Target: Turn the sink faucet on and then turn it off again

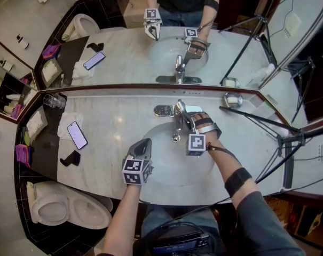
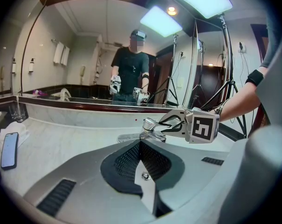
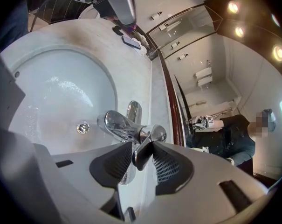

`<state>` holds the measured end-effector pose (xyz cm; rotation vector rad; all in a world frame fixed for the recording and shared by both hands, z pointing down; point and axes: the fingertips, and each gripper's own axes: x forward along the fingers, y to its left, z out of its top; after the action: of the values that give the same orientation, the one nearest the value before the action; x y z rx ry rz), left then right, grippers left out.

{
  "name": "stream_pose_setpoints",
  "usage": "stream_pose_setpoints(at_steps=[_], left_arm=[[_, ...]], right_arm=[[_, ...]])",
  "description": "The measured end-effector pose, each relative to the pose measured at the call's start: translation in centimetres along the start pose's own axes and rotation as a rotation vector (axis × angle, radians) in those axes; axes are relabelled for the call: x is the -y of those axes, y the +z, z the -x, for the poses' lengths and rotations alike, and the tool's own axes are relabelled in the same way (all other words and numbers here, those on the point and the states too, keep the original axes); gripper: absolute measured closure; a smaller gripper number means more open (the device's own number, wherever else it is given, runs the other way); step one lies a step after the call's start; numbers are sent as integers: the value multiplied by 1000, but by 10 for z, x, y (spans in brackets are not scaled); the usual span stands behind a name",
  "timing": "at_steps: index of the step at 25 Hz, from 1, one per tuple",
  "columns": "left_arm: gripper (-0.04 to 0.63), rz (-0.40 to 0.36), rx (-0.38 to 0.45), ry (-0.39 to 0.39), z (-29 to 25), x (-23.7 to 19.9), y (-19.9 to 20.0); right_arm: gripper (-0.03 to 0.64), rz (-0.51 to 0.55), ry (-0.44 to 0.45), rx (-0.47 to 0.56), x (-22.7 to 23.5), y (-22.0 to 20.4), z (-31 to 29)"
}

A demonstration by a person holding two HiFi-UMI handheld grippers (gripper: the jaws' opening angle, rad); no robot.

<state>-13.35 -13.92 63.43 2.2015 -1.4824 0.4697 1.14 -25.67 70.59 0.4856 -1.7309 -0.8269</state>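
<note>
The chrome faucet (image 1: 178, 116) stands at the back of the white basin (image 1: 166, 169). My right gripper (image 1: 190, 120) reaches it from the right, shut on the faucet's lever handle (image 3: 143, 154), which sits between the two black pads. The spout (image 3: 113, 122) points over the drain (image 3: 83, 127). The basin (image 3: 52, 78) is wet, and I see no stream of water. My left gripper (image 1: 144, 143) hovers over the basin's front left, shut and holding nothing. Its closed tips (image 2: 140, 143) point towards the faucet (image 2: 152, 132) and the right gripper (image 2: 171, 124).
On the marble counter (image 1: 113, 121) to the left lie a phone (image 1: 77, 135), a white cloth (image 1: 68, 122), a glass (image 1: 54, 100) and a small black object (image 1: 70, 158). A soap dish (image 1: 233, 99) sits back right. Tripod legs (image 1: 284, 137) cross the right side. A toilet (image 1: 65, 207) is at lower left.
</note>
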Motion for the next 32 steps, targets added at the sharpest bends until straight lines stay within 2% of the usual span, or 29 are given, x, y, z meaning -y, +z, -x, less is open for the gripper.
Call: stream_pose_setpoints(at_steps=[13, 20, 27, 32], left_arm=[[595, -7, -3, 6, 9, 6, -6], [594, -14, 14, 10, 28, 5, -5], [594, -25, 30, -3, 40, 14, 3], [594, -46, 48, -16, 53, 26, 16]], right_arm=[[468, -34, -11, -30, -2, -1, 0], [460, -110, -8, -50, -9, 0, 21], [469, -270, -39, -34, -6, 1, 70], [534, -383, -83, -19, 3, -2, 111]])
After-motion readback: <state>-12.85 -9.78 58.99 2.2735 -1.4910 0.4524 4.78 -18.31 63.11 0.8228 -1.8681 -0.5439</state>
